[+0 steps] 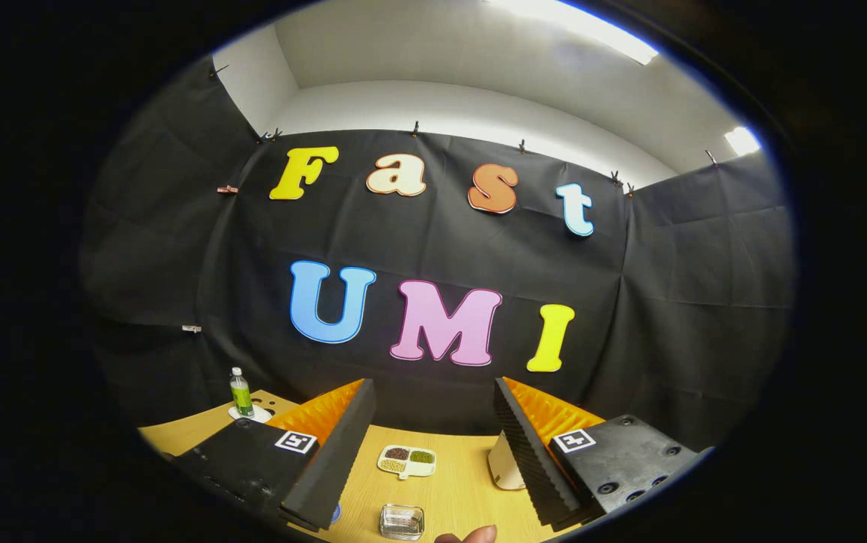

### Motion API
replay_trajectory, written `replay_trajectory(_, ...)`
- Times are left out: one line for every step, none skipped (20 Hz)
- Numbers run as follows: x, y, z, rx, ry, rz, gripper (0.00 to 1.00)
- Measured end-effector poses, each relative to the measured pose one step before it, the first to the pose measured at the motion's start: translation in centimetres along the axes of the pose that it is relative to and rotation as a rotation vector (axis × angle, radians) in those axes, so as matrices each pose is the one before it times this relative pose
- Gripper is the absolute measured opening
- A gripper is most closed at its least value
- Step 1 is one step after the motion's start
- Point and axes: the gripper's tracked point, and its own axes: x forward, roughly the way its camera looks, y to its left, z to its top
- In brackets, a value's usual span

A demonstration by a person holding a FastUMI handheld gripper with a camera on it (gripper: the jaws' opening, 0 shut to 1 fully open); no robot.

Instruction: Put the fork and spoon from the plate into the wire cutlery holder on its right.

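Note:
My gripper (pixel 433 386) is open and held high, aimed mostly at the booth's cloth wall, with nothing between its fingers. Below the gap lies the wooden table (pixel 463 490). On it, close under the fingers, sits a small rectangular see-through container (pixel 401 522) that may be wire mesh; I cannot tell for sure. A white rounded object (pixel 505 464) is half hidden behind the right finger (pixel 531 452). A bit of blue (pixel 336 513) peeks out by the left finger (pixel 335 452).
A white divided dish (pixel 407 461) with brown, green and pale grains lies mid-table beyond the container. A green bottle (pixel 241 394) stands on a white coaster at the table's far left. A person's fingertip (pixel 471 535) shows beside the container.

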Motion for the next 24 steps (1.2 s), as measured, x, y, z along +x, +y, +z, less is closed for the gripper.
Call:
replay_trajectory(-0.043,-0.055,-0.002,0.00149,0.00056,-0.0006,0.97)
replay_trajectory(-0.023,-0.12,-0.032,0.00033,0.00037,-0.00136,0.97)
replay_trajectory(-0.062,0.008,0.0,-0.00118,-0.0005,-0.00142,0.97)
replay_trajectory(-0.063,-0.085,-0.051,0.00069,0.00109,-0.00028,0.97)
replay_trajectory(0.022,0.004,-0.022,0.00133,0.00132,0.00118,0.97)
replay_trajectory(-0.059,-0.032,-0.063,0.00076,0.00223,0.00003,0.97)
replay_trajectory(0.001,-0.007,0.006,0.00047,-0.00059,0.00095,0.97)
replay_trajectory(0.037,-0.027,0.0,-0.00031,0.00042,-0.00176,0.97)
replay_trajectory(0.04,0.016,-0.01,0.00067,0.00058,-0.00034,0.97)
replay_trajectory(-0.026,0.095,-0.03,0.00134,-0.0003,0.00121,0.97)
replay_trajectory(-0.039,0.068,-0.005,0.00169,-0.00043,0.00131,0.97)
replay_trajectory(0.014,0.228,-0.092,0.00195,0.00283,0.00556,0.97)
replay_trajectory(0.045,0.507,-0.291,0.00584,0.01004,0.01418,0.97)
replay_trajectory(0.037,0.64,-0.471,0.00969,0.01642,0.01722,0.97)
replay_trajectory(0.049,0.918,-0.673,0.01786,0.03005,0.02632,0.97)
replay_trajectory(0.222,1.036,-0.979,0.02615,0.03893,0.02826,0.97)
replay_trajectory(0.306,1.094,-0.948,0.02918,0.04515,0.03302,0.97)
replay_trajectory(0.379,1.123,-1.353,0.02446,0.05685,0.02879,0.97)
replay_trajectory(0.291,1.017,-1.241,0.02255,0.05932,0.02908,0.97)
replay_trajectory(0.432,1.032,-1.267,0.02069,0.0545,0.02849,0.97)
replay_trajectory(0.374,0.916,-1.263,0.0185,0.05271,0.02191,0.98)
replay_trajectory(0.546,0.811,-1.411,0.01136,0.05274,0.01743,0.98)
replay_trajectory(0.599,0.509,-1.562,0.005,0.05744,0.00181,0.97)
replay_trajectory(0.684,0.399,-2.059,0.00041,0.0693,-0.0016,0.98)
